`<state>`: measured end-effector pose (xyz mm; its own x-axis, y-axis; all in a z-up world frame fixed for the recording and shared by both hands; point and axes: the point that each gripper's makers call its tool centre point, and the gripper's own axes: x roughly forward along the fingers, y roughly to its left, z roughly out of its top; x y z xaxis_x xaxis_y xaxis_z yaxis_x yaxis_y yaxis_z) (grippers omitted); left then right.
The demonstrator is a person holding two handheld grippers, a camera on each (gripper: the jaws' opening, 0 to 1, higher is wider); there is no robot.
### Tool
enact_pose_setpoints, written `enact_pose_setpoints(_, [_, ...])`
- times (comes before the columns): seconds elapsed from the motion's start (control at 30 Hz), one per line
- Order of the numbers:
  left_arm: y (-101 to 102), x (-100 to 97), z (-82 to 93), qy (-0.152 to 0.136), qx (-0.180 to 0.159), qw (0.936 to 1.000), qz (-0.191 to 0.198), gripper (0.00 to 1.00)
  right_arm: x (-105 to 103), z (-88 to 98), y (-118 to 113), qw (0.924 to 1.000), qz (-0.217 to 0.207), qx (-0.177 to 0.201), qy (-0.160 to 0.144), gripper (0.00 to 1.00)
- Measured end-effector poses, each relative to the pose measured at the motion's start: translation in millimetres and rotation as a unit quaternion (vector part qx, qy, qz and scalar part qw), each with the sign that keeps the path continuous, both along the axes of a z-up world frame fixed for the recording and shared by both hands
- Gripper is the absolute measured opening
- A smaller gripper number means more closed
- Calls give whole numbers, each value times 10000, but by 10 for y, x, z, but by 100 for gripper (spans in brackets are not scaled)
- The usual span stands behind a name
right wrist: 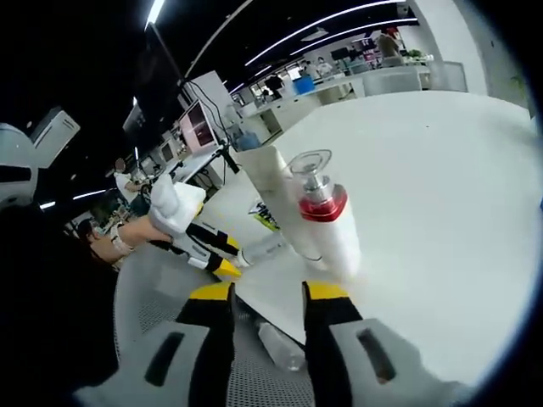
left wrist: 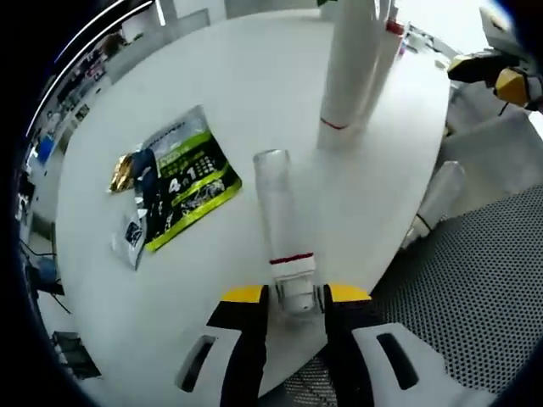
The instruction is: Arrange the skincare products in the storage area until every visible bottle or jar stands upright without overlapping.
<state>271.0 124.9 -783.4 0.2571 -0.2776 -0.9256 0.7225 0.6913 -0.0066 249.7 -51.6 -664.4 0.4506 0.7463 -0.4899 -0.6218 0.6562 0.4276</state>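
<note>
My left gripper point(left wrist: 293, 298) is shut on the white end of a clear bottle with a red band point(left wrist: 280, 212). Its clear end points out over the white table point(left wrist: 254, 76); I cannot tell whether it touches the top. Beyond it, a white tube point(left wrist: 348, 68) and a red-collared bottle point(left wrist: 392, 38) stand upright side by side. In the right gripper view, that red-collared bottle point(right wrist: 327, 225) and the tube point(right wrist: 270, 182) stand just past my open right gripper point(right wrist: 267, 292). The left gripper point(right wrist: 222, 264) comes in from the left with the clear bottle point(right wrist: 263, 248).
A green and black sachet point(left wrist: 182, 182) lies flat on the table beside a small gold packet point(left wrist: 123, 172). Another bottle point(left wrist: 437, 199) lies on a grey mesh chair point(left wrist: 484, 288) off the table's edge, also the chair bottle point(right wrist: 280, 343). The right gripper point(left wrist: 496, 76) hovers at far right.
</note>
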Motion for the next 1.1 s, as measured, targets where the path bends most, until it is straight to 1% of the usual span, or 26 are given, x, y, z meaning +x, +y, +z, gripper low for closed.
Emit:
enact_pose_setpoints(0.03, [11,4,-2,28,12,10000,32,16,-2,-7,4,10000,24,-15,1,32])
enact_pose_setpoints(0.07, [-12,-5,-9,59,-39,10000,-24,16,-6,-11,5,10000,41,-31,4,32])
enact_pose_setpoints(0.2, [-10,-22,-3,-12,75,9994,-343,16,-5,-11,3,10000,73,-49,-12,32])
enact_pose_setpoints(0.3, [-7,-51,14,35,94,9990,-428,16,-4,-14,6,9999,94,-85,-43,31])
enact_pose_setpoints(0.37, [-23,-72,56,28,53,9986,-522,16,-18,-54,12,9997,132,-205,16,30])
enact_pose_setpoints(0.4, [-24,-72,87,-11,81,9983,-579,16,-22,-82,12,9992,185,-344,-28,30])
enact_pose_setpoints(0.43, [-23,-73,108,-31,106,9980,-623,16,-30,-91,24,9990,223,-392,-45,30])
enact_pose_setpoints(0.47, [-24,-78,130,-29,122,9979,-641,16,-29,-91,34,9986,260,-438,-104,30])
enact_pose_setpoints(0.5, [-32,-77,179,-78,131,9973,-724,16,-19,-79,54,9977,333,-523,-264,30])
enact_pose_setpoints(0.53, [-46,-70,226,-122,114,9970,-759,16,-25,-75,76,9971,395,-572,-319,30])
enact_pose_setpoints(0.67, [-96,-56,353,-254,108,9948,-980,16,-60,-90,237,9916,830,-804,-580,29])
enact_pose_setpoints(0.7, [-118,-40,384,-340,122,9933,-1096,16,-71,-103,301,9895,968,-854,-653,29])
enact_pose_setpoints(0.73, [-132,-44,400,-343,131,9933,-1095,16,-80,-114,360,9880,1075,-858,-701,29])
enact_pose_setpoints(0.8, [-160,-41,432,-393,129,9917,-1220,16,-79,-146,474,9866,1189,-839,-742,30])
enact_pose_setpoints(0.83, [-187,-32,468,-437,92,9912,-1244,16,-68,-161,540,9814,1383,-950,-937,30])
enact_pose_setpoints(0.87, [-204,-30,488,-456,69,9906,-1286,16,-69,-177,579,9787,1463,-1040,-998,30])
enact_pose_setpoints(0.9, [-225,-33,524,-460,39,9900,-1334,16,-53,-192,630,9739,1562,-1191,-1137,30])
enact_pose_setpoints(0.93, [-238,-35,540,-457,33,9898,-1351,16,-48,-197,648,9719,1599,-1251,-1191,30])
enact_pose_setpoints(0.97, [-246,-38,554,-454,37,9895,-1372,16,-39,-203,688,9679,1682,-1337,-1305,30])
enact_pose_setpoints(1.03, [-256,-30,583,-485,82,9887,-1414,15,-2,-197,798,9525,1890,-1609,-1764,30])
enact_pose_setpoints(1.07, [-267,-29,595,-505,72,9884,-1431,15,-8,-202,844,9460,2016,-1681,-1900,29])
enact_pose_setpoints(1.1, [-275,-31,607,-502,50,9884,-1431,15,-15,-210,881,9423,2092,-1713,-1973,29])
